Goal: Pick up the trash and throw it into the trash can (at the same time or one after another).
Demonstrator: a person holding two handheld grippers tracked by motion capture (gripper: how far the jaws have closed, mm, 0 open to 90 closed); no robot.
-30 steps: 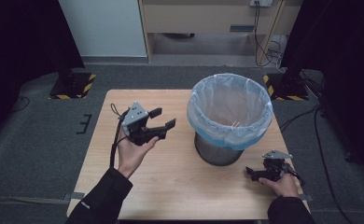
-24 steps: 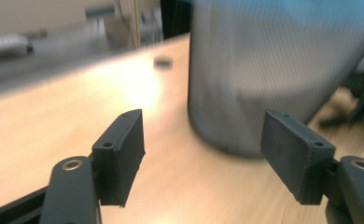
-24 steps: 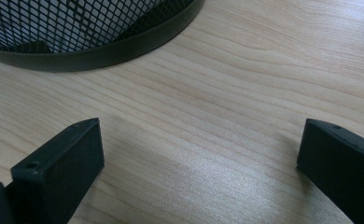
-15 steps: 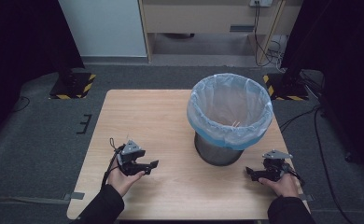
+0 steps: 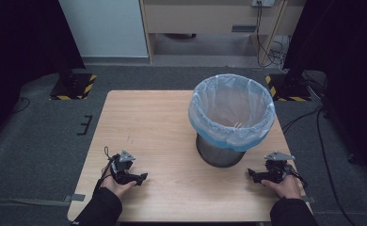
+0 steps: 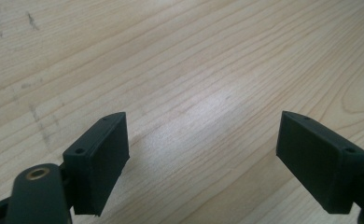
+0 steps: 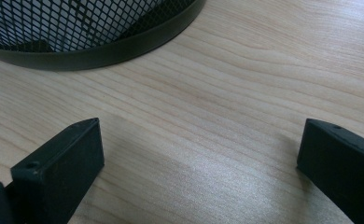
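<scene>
Bin (image 5: pixel 232 117): black mesh, pale blue liner, standing right of centre on my table (image 5: pixel 153 122), something small and pale inside, can't tell what | left gripper (image 5: pixel 135 179): near edge, jaws just been opening, spread, nothing between | right gripper (image 5: pixel 256 175): just beside bin's base, jaws spread, empty

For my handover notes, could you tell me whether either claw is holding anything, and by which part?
Nothing is held: the left claw and right claw both stand open over bare wood.
</scene>
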